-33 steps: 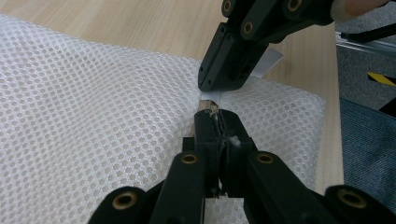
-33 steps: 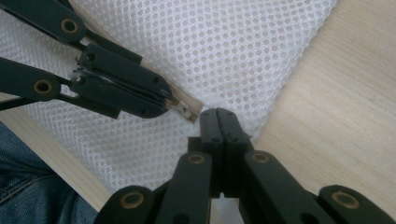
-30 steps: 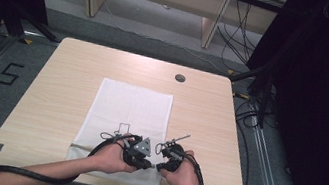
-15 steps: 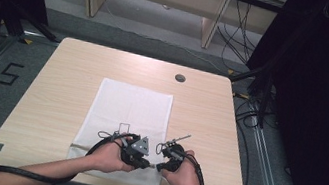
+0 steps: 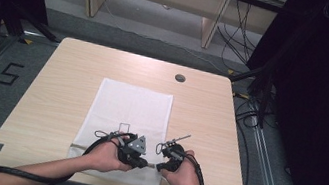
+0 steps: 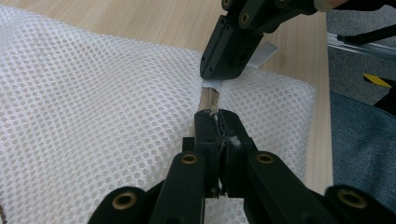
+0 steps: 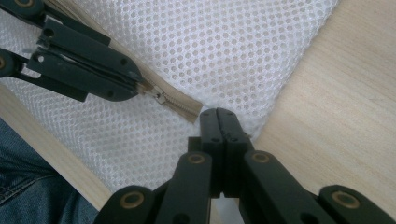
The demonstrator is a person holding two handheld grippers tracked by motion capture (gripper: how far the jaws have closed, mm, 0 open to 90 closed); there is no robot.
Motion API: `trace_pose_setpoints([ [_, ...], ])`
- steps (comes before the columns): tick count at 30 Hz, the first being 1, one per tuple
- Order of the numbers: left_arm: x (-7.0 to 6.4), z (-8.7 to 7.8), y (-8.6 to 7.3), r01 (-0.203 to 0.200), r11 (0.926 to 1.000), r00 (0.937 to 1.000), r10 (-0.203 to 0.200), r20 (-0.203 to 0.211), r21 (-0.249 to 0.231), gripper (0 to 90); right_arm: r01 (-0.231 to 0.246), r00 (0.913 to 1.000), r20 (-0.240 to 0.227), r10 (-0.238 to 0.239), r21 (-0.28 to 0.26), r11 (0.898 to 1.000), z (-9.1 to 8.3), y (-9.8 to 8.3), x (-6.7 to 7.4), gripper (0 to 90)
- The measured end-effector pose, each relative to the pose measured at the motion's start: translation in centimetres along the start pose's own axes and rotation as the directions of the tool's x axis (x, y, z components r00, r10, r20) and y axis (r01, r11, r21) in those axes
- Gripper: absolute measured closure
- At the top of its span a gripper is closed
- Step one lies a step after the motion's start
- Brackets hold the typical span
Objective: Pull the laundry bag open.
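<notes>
White honeycomb mesh, soft and slightly puffed, makes up the flat rectangular laundry bag (image 5: pixel 128 117) that lies on the pale wood-grain table (image 5: pixel 69 71), its long axis running from the near edge, where I sit, toward the far edge. Along the bag's short near edge runs a beige woven zipper tape (image 7: pixel 180 105), and that line is what the next pull depends on: it runs straight from one of my claws to the other, so any slide has to follow the near edge of the table, crosswise to the bag's length. My left gripper (image 6: pixel 217 128) is clamped tight on the small metal zipper pull (image 7: pixel 160 97), with the beige tape running on beyond its tips. My right gripper (image 7: pixel 223 119) is pinched shut on the end of the zipper tape, at the bag's near right corner, where the mesh bunches up to a thick seam just beside the bare wood. The two sets of black, hard, pin-jointed jaws sit close together, tip toward tip, with only a short stretch of tape between them. I judge the right claw to be the anchor and the left, already on the slider, the one to travel, leftward away from the corner.
</notes>
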State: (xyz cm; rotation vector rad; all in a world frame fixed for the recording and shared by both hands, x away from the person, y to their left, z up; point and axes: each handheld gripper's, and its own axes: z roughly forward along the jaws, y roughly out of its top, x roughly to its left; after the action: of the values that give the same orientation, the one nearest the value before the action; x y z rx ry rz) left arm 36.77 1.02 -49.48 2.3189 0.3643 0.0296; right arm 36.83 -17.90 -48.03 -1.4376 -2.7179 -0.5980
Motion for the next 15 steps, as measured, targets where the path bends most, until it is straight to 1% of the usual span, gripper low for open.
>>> trace_pose_setpoints([
  [1, 0.0, -0.03, 0.0, -0.001, 1.0, 1.0, 0.001, -0.001, 0.0, 87.1, 0.001, 1.0, 0.008, -0.001, 0.002, 1.0, -0.02, 0.02, -0.02, 90.0],
  [3, -0.07, -0.07, -0.05, 0.012, 0.9999, 0.9999, -0.012, -0.003, 0.0, 87.0, -0.002, 1.0, 0.002, 0.002, 0.004, 1.0, -0.02, 0.01, 0.02, 90.0],
  [4, -0.04, -0.11, -0.06, 0.005, 1.0, 1.0, -0.005, -0.004, 0.001, 87.0, 0.002, 1.0, 0.001, -0.002, 0.0, 1.0, 0.0, 0.0, 0.02, 90.0],
  [5, -0.04, -0.14, -0.08, 0.008, 1.0, 1.0, -0.008, -0.002, 0.002, 87.0, 0.002, 1.0, 0.002, -0.002, 0.001, 1.0, -0.01, -0.01, 0.03, 90.0],
  [6, 0.07, -0.21, -0.06, -0.011, 0.9999, 0.9999, 0.011, -0.004, 0.002, 87.1, 0.008, 1.0, 0.002, -0.008, -0.003, 1.0, 0.02, 0.0, 0.0, 90.0],
  [7, 0.04, -0.28, -0.09, 0.001, 1.0, 1.0, -0.001, -0.005, 0.009, 87.0, 0.01, 0.9999, 0.002, -0.01, -0.006, 1.0, 0.01, 0.0, 0.02, 90.0],
  [9, 0.02, -0.33, -0.09, -0.002, 1.0, 1.0, 0.002, -0.001, 0.003, 87.0, 0.011, 0.9999, 0.004, -0.01, -0.005, 1.0, 0.02, 0.01, 0.04, 90.0],
  [10, -0.04, -0.33, -0.12, 0.01, 1.0, 0.9999, -0.01, -0.003, 0.002, 87.1, 0.011, 0.9999, 0.005, -0.011, -0.004, 1.0, 0.01, 0.02, 0.05, 90.0],
  [11, -0.03, -0.35, -0.12, 0.009, 1.0, 1.0, -0.009, -0.003, 0.002, 87.0, 0.0, 1.0, 0.005, 0.0, 0.002, 1.0, -0.01, 0.01, 0.09, 90.0],
  [12, -0.02, -0.36, -0.14, 0.01, 0.9999, 0.9999, -0.01, -0.004, 0.002, 87.0, 0.011, 0.9999, 0.005, -0.011, -0.005, 1.0, 0.02, 0.02, 0.04, 90.0],
  [15, 0.01, -0.35, -0.18, 0.012, 0.9999, 0.9999, -0.012, 0.001, -0.003, 87.0, 0.007, 1.0, 0.002, -0.007, -0.003, 1.0, 0.01, 0.01, 0.0, 90.0],
])
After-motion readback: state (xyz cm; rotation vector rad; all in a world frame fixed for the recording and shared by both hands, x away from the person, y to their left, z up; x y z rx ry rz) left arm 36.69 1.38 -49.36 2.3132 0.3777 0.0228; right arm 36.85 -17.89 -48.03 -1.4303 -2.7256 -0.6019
